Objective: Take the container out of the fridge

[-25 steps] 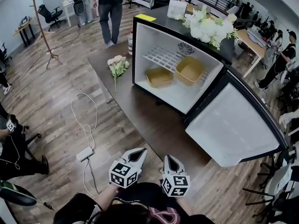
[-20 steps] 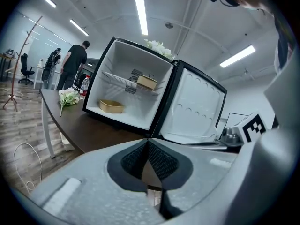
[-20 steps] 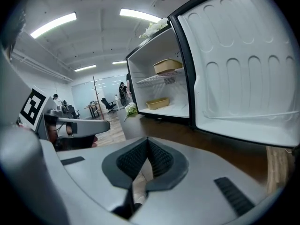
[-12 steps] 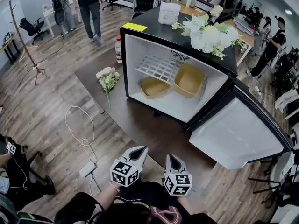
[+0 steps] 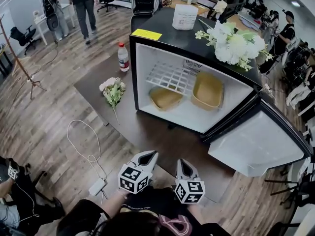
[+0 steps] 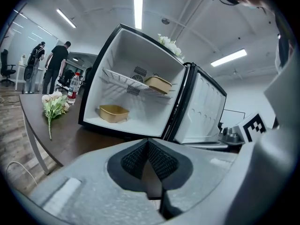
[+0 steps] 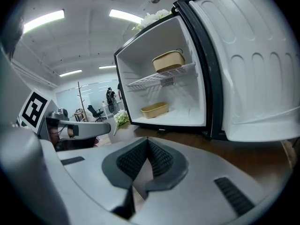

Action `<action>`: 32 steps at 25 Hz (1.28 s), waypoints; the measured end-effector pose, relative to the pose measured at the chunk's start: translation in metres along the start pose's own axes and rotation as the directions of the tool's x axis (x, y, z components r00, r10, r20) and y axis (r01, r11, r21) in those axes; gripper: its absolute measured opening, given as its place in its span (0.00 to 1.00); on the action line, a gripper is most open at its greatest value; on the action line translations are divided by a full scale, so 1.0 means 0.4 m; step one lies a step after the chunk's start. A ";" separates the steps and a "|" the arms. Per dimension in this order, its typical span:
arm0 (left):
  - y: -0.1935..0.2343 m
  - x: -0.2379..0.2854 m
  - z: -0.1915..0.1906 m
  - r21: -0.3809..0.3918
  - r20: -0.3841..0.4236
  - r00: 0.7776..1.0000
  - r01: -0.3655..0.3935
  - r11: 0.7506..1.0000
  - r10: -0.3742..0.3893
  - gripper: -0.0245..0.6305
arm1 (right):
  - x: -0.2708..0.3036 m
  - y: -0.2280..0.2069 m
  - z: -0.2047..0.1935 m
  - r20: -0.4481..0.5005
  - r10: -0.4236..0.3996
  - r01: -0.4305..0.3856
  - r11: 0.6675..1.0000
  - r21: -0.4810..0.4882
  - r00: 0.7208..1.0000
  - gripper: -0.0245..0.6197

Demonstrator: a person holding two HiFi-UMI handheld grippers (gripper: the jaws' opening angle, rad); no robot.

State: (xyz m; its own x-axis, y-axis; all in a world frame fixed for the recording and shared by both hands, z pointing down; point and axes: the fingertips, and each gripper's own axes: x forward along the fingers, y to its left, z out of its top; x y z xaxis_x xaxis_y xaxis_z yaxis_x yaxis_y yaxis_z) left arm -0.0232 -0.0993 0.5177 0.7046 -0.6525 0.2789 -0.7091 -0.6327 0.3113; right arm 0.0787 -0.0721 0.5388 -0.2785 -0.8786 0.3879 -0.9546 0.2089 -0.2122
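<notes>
A: Jaws?

B: Left gripper [image 5: 147, 154]: pads pressed together, nothing between them. Right gripper [image 5: 181, 162]: the same, closed and empty. Both sit at the near edge of the table [image 5: 147, 132].

A: Where's the container?

B: There are two tan ones in the open fridge [image 5: 165, 26]. The low container [image 5: 166, 98] is on the fridge floor, left side. The shelf container [image 5: 208, 90] is on the wire shelf [image 5: 167, 75], right side, near the back. The task doesn't say which.

A: Bearing from the jaws?

B: Ahead across the table, well apart from both. The low container lies long side across the opening, roughly on the left gripper's line. The shelf container sits ahead-right, on the right gripper's side, by the swung-out door [image 5: 256, 141].

A: Next move?

B: My guess: close the gap, then open the jaws before reaching in.
</notes>
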 end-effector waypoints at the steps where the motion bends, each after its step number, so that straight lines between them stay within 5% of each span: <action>1: 0.011 0.001 0.001 0.000 -0.003 1.000 0.003 1.000 -0.003 0.05 | 0.009 0.007 0.001 0.001 -0.003 0.003 1.000 0.003 1.000 0.05; 14: 0.074 0.048 0.014 -0.061 -0.021 0.998 0.058 0.996 -0.060 0.05 | 0.072 0.009 0.001 -0.016 0.003 -0.002 0.999 0.044 1.000 0.05; 25: 0.123 0.123 0.061 -0.079 0.004 0.999 -0.039 0.996 0.040 0.05 | 0.132 -0.051 0.056 -0.029 0.029 -0.029 1.000 0.009 0.999 0.05; 32: 0.200 0.151 0.095 -0.077 -0.002 0.982 -0.190 0.979 0.191 0.05 | 0.140 -0.051 0.042 -0.052 0.037 -0.036 0.999 0.021 0.998 0.05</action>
State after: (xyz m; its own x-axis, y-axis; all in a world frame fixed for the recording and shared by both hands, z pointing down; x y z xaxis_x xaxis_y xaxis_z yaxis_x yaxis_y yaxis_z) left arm -0.0382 -0.2051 0.5250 0.5565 -0.7605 0.3347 -0.8260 -0.4628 0.3219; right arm 0.0844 -0.1330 0.5496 -0.3186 -0.8468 0.4259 -0.9416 0.2310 -0.2449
